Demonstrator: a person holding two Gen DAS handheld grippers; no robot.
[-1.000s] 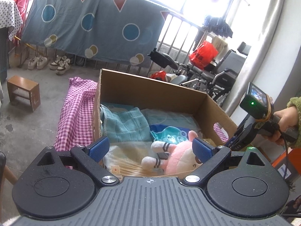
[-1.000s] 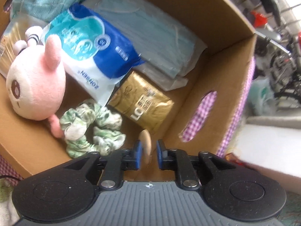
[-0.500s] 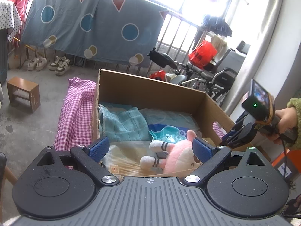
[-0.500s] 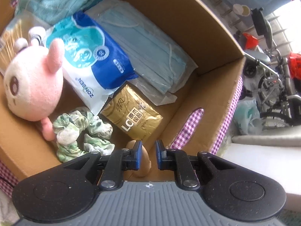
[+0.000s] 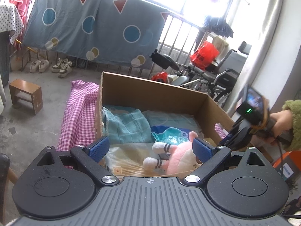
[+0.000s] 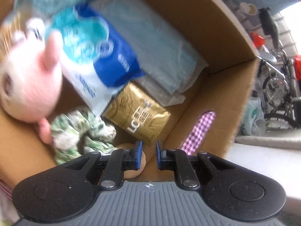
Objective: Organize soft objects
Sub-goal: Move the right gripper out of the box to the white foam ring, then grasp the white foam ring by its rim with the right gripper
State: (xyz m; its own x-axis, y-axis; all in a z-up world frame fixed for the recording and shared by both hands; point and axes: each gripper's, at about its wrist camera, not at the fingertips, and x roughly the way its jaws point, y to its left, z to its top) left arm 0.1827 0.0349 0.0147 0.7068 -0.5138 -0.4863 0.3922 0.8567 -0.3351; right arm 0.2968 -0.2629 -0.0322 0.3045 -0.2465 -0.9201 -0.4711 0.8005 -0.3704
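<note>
Right wrist view: the open brown cardboard box (image 6: 216, 43) holds the soft goods. The right gripper (image 6: 147, 155), jaws nearly closed and empty, should lift clear of the tan round puff (image 6: 132, 171) lying beneath its left finger. The left gripper (image 5: 150, 148) hangs wide open, empty.

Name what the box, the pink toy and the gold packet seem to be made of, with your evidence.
Box: corrugated cardboard, matte brown, with a raw cut edge at the rim.
Pink toy: plush fabric, fuzzy and rounded, probably stuffed.
Gold packet: likely foil or metallised plastic film, shiny and creased.
</note>
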